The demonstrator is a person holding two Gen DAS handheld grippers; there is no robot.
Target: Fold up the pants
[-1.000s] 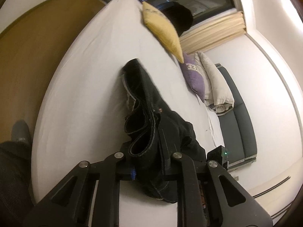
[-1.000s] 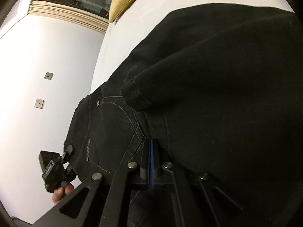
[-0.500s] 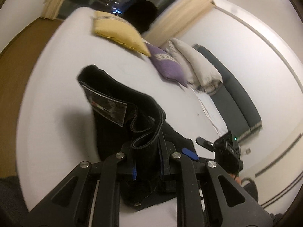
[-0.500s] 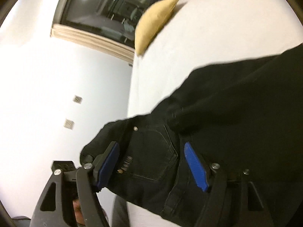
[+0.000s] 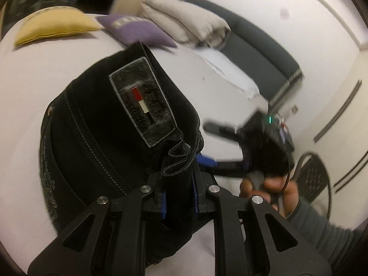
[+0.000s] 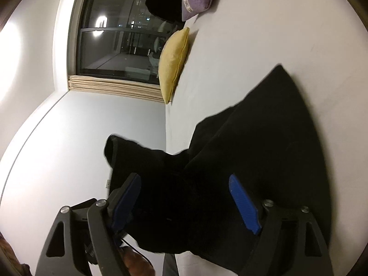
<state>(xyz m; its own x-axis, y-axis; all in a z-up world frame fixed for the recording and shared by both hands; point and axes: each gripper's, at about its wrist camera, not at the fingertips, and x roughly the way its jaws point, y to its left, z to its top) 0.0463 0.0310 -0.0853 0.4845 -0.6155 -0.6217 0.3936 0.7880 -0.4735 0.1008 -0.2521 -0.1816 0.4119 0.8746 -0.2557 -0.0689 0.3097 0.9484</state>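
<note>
Black pants lie bunched on the white bed, their waistband with a grey label patch lifted toward the camera. My left gripper is shut on the waistband fabric. In the right wrist view the pants spread dark over the bed, one part hanging past its edge. My right gripper has its jaws opening wide; its blue pads stand apart from the cloth that lies between them. The right gripper also shows in the left wrist view, held by a hand.
A yellow pillow, a purple pillow and a folded beige blanket lie at the bed's far end. A dark sofa stands beyond. A dark window is set in the white wall.
My right gripper let go of the pants and spread its jaws wide. My left gripper swung across and rolled, lifting the waistband so the label faces the camera.
</note>
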